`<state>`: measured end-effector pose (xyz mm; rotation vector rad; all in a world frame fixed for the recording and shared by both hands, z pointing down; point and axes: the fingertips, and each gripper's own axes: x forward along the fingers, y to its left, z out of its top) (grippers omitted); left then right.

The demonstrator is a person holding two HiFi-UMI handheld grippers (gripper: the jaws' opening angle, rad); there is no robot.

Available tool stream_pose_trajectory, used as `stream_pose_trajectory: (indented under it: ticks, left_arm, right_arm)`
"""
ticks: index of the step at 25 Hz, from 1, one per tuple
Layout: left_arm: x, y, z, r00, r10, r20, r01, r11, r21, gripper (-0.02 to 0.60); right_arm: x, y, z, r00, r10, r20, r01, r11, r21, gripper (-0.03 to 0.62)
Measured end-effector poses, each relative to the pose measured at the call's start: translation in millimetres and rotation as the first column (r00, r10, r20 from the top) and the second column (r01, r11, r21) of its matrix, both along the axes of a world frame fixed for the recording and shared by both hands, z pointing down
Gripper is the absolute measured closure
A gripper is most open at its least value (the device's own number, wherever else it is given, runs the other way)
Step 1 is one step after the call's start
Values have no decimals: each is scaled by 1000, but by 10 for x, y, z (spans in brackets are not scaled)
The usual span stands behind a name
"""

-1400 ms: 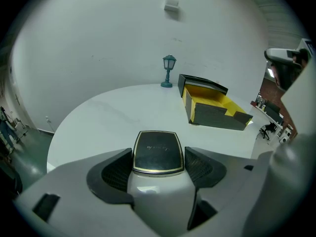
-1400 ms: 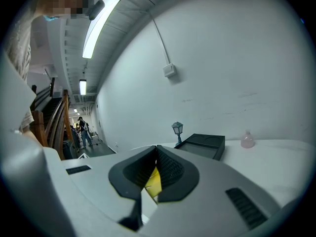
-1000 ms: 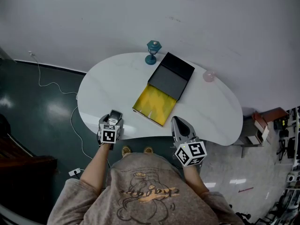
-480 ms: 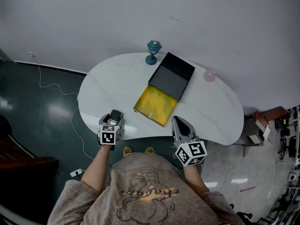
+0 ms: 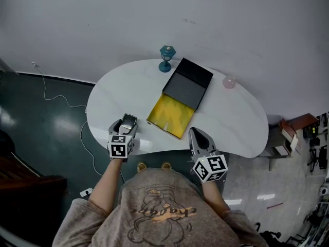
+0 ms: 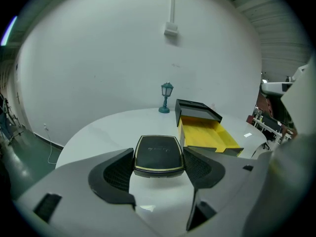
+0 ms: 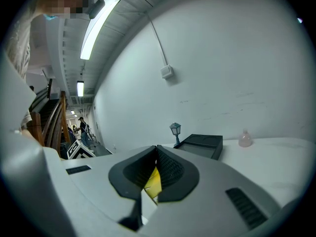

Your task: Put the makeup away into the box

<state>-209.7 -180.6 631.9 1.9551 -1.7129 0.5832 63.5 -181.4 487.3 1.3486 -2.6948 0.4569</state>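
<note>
A black makeup compact (image 6: 159, 151) with a gold rim sits level between the pads of my left gripper (image 6: 159, 163), which is shut on it and holds it a little above the white table (image 5: 226, 122). In the head view that gripper (image 5: 126, 122) is near the table's front left edge. To its right lies the box (image 5: 187, 84), black, with its yellow drawer (image 5: 171, 116) pulled out towards me. The drawer (image 6: 203, 135) looks empty. My right gripper (image 5: 198, 138) rests at the front edge, jaws shut (image 7: 157, 151) with nothing in them.
A small teal lamp figure (image 5: 166, 57) stands at the table's far edge, left of the box. A pink bottle (image 5: 229, 82) stands at the back right. The floor drops away along the table's curved front edge, and a white cable (image 5: 61, 94) lies on it at left.
My left gripper has risen with the compact and shifted slightly forward over the table. The right gripper has stayed where it was.
</note>
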Motion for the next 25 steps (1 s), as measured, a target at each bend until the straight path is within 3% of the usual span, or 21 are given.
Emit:
stream_pose_trajectory:
  ticks: [10,25]
  left_arm:
    - [362,-359,-459,993,113,-24,-111,991,81,250]
    - [1143,-667,-615,951,310,16,-310,945,105,250]
  right_arm:
    - [160,22,-12,999,41,11,-41,999,5,589]
    - [591,127,-1,990,141,21,-141,990,0,589]
